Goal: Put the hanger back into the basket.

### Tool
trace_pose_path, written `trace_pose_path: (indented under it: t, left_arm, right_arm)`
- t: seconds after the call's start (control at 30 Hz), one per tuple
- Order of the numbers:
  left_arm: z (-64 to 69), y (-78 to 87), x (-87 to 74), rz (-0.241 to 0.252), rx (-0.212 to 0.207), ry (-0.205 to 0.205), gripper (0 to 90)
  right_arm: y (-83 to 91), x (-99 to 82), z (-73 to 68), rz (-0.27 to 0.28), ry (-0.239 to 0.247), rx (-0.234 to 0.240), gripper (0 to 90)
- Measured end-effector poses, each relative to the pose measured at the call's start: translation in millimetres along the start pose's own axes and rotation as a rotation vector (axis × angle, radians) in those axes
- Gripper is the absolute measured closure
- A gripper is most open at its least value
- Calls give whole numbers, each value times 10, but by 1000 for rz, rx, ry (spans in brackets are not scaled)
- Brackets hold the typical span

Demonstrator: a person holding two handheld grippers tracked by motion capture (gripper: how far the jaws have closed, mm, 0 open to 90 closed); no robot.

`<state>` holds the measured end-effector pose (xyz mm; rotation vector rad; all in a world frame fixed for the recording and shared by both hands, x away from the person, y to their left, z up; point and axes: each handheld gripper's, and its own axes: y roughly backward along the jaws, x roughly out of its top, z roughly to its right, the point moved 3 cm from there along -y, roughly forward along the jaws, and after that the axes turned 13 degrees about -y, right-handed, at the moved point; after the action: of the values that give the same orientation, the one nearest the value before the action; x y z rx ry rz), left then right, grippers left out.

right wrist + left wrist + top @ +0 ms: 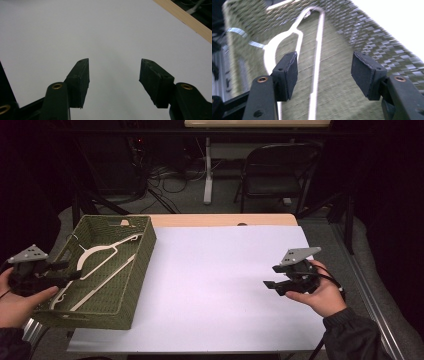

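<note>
We find the white hanger (107, 265) lying inside the green woven basket (142, 251), which sits at the left end of the white table surface (225, 285), its near left corner hanging past the table edge. A second pale hanger seems to lie with it; we cannot separate the two with certainty.

The left gripper (70, 270) hovers over the basket's left wall, jaws spread wide, nothing between the pads. In the left gripper view the hanger (318, 57) runs below the gap, apart from both pads (289, 73). The right gripper (272, 282) hangs over the bare right half of the table, jaws fully spread and empty, with the wooden table edge (186, 20) at the far side.

We judge that the hanger has been placed in the basket and the release is complete. The next move, in our view, calls for drawing the left gripper up and clear without catching the hook or the basket rim.

Room for moving: the middle and right of the table are bare, giving the right gripper free passage. The left gripper works close to the basket wall and the table's left edge; a nudge there could shift the overhanging basket
</note>
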<state>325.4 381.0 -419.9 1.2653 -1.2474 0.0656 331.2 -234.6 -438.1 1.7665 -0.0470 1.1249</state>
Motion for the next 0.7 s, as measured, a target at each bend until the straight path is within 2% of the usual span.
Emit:
trace_pose_path:
  t: [0.03, 0.2, 0.23, 0.27, 0.3, 0.33, 0.5, 0.63, 0.7]
  left_arm:
    - [83, -3, 47, 10, -14, -10, 381]
    - [486, -86, 239, 67, -82, -43, 381]
    - [486, -86, 239, 67, -82, -43, 381]
    - [558, -107, 271, 84, -91, -49, 381]
    - [688, -155, 326, 118, -110, -56, 381]
    - [747, -181, 351, 131, -116, -60, 382]
    - [971, -346, 422, 142, -124, -95, 382]
    - [1097, -490, 419, 126, -142, -119, 386]
    - [1144, -547, 411, 124, -146, -121, 389]
  right_arm:
    - [21, -43, 17, 15, -14, -6, 406]
    - [148, -280, 117, 20, -75, -44, 407]
    - [148, -280, 117, 20, -75, -44, 407]
    - [193, -364, 156, 30, -98, -62, 407]
    - [230, -403, 178, 16, -109, -73, 408]
    - [234, -438, 195, 41, -124, -85, 409]
    - [284, -608, 294, 66, -202, -112, 412]
    - [254, -715, 343, 62, -227, -128, 413]
    - [215, -755, 353, 77, -237, -153, 415]
